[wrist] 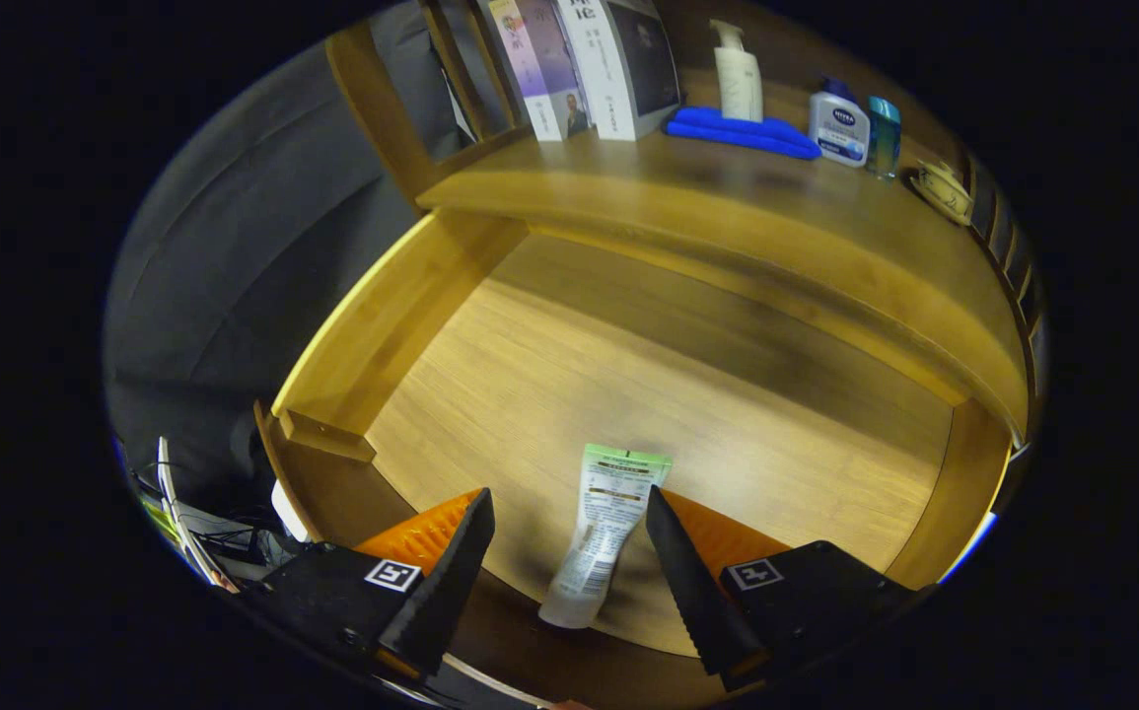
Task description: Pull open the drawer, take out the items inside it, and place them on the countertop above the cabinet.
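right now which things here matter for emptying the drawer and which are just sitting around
For the job:
gripper, open around the tube
tube on the floor of the open drawer
countertop

Just sitting around:
books
blue cloth
pump bottle
lotion bottles

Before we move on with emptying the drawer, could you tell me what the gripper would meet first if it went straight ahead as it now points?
Probably the white squeeze tube with a green end, lying on the wooden drawer floor between the open gripper fingers.
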Action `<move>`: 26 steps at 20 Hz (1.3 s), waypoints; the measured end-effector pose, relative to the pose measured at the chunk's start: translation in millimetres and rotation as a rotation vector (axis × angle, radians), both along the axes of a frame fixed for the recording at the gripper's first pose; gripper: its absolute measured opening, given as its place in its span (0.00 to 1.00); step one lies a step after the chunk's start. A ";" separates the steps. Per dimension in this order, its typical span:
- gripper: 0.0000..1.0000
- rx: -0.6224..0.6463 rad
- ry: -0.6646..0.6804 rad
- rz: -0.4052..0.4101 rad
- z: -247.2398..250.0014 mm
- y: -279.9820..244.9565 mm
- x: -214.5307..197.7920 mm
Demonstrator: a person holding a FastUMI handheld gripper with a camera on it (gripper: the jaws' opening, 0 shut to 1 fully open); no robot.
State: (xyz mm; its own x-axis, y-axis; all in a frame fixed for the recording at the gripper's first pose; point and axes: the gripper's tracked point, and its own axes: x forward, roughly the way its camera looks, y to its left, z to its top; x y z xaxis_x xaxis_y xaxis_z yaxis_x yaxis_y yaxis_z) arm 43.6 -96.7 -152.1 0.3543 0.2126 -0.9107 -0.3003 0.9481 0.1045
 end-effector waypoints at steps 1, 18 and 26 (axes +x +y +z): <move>0.98 -0.002 0.019 -0.004 -3.3 -1.8 0.6; 0.35 -0.150 0.113 0.159 -35.1 -23.7 -7.1; 0.13 -0.247 -0.075 0.265 -22.6 -20.8 9.5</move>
State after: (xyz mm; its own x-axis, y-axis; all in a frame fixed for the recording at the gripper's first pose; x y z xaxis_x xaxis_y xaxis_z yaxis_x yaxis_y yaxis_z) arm 53.1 -117.5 -174.7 0.3838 0.0834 -0.9196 -0.5373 0.8301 -0.1490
